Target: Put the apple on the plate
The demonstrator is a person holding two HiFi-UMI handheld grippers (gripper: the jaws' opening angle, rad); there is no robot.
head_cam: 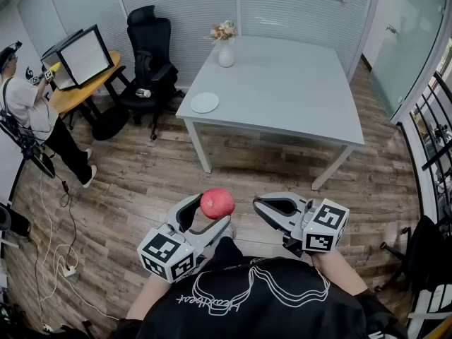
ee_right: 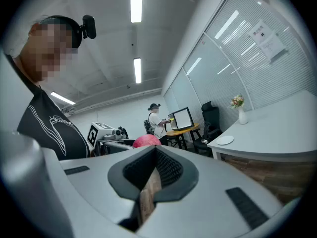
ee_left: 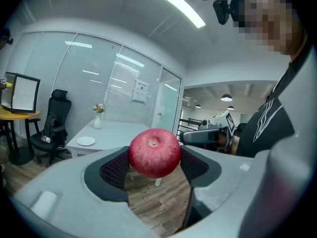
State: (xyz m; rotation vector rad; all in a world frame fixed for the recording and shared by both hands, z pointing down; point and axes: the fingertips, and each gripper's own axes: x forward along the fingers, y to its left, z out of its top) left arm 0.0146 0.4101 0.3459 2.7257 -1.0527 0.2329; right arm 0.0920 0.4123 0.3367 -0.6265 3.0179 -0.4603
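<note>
Fingers [ee_left: 115, 168] of left gripper [head_cam: 210, 215] clamp red apple [head_cam: 217, 203], mid-air near me. Right gripper [head_cam: 260, 205] closed, empty. Carry step: next I reach far table [head_cam: 282, 83], lower apple onto white plate [head_cam: 204, 102] at near left corner.

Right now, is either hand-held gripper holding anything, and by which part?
The left hand-held gripper holds the apple by its two opposite sides. The right hand-held gripper holds nothing.

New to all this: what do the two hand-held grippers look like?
The left gripper and right gripper are light grey, with curved jaws lined by black ribbed pads. Each carries a white cube of black square markers. The wearer's shirt is black.
</note>
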